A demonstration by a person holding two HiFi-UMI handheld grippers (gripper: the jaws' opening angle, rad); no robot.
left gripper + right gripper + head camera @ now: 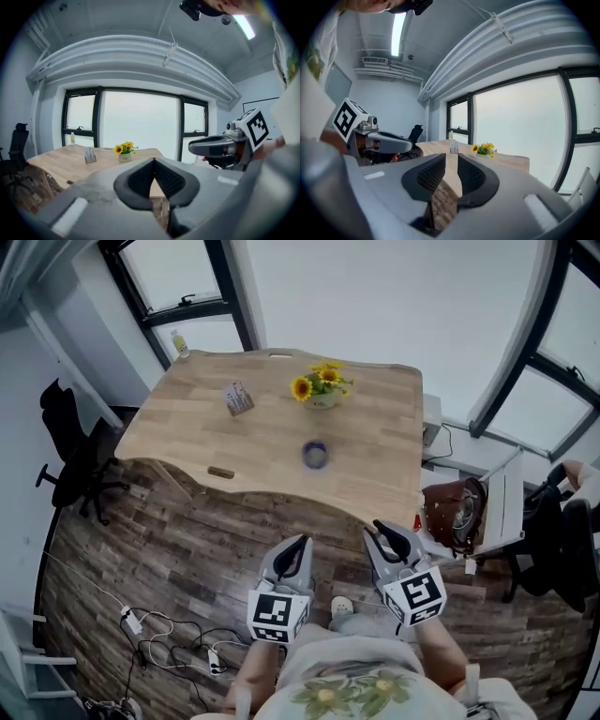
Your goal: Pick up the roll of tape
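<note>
The roll of tape (315,455), a small blue-purple ring, lies flat near the middle of the light wooden table (187,427). Both grippers hang side by side above the wood-plank floor, well short of the table's near edge. My left gripper (300,542) has its jaws meeting at the tips with nothing in them, which the left gripper view (153,160) confirms. My right gripper (386,529) stands slightly open and empty; the right gripper view (451,157) shows table and floor through the gap. Neither gripper view shows the tape.
On the table stand a pot of sunflowers (321,387), a card holder (238,398) and a small bottle (179,343) at the far corner. A black office chair (70,451) is to the left, a brown bag (454,510) to the right, and cables (169,638) on the floor.
</note>
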